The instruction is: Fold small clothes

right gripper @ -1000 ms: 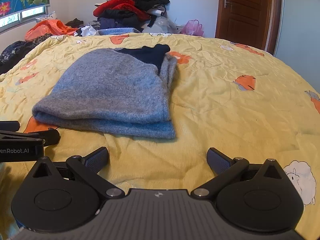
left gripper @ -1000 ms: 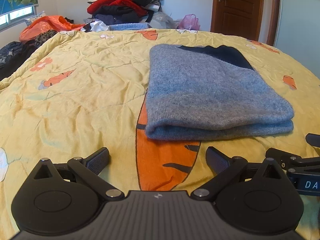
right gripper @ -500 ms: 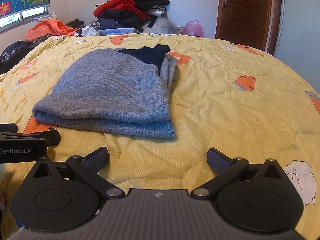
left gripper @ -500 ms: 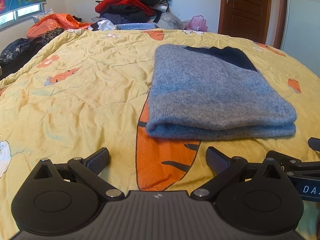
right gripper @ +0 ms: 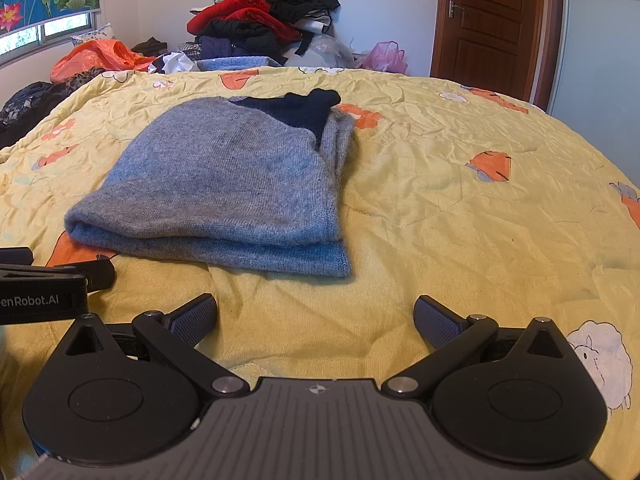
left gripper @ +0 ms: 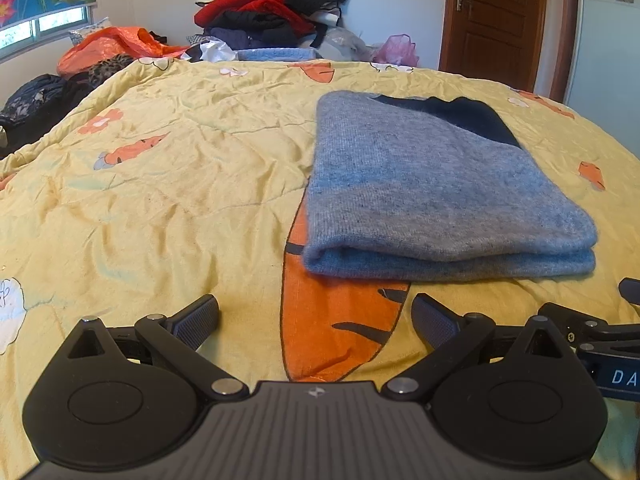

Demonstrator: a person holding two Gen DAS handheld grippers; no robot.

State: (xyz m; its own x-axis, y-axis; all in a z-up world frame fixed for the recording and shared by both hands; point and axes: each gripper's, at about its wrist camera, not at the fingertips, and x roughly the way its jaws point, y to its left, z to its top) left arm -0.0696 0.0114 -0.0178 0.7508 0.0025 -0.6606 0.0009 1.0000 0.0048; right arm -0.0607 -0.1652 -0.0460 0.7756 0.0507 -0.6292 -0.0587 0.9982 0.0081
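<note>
A grey knit sweater with a dark navy collar part lies folded into a flat rectangle on the yellow bedspread. It also shows in the right wrist view. My left gripper is open and empty, a little short of the sweater's near edge. My right gripper is open and empty, just before the sweater's near right corner. The right gripper's side shows at the right edge of the left wrist view. The left gripper's side shows at the left edge of the right wrist view.
A tall pile of red, black and dark clothes stands past the far edge of the bed. An orange bag and dark clothes lie at the far left. A brown door is at the back right.
Both grippers stay open and empty. The left wrist view has shifted a little, so the sweater sits slightly further right and nearer than before. The right view is almost unchanged.
</note>
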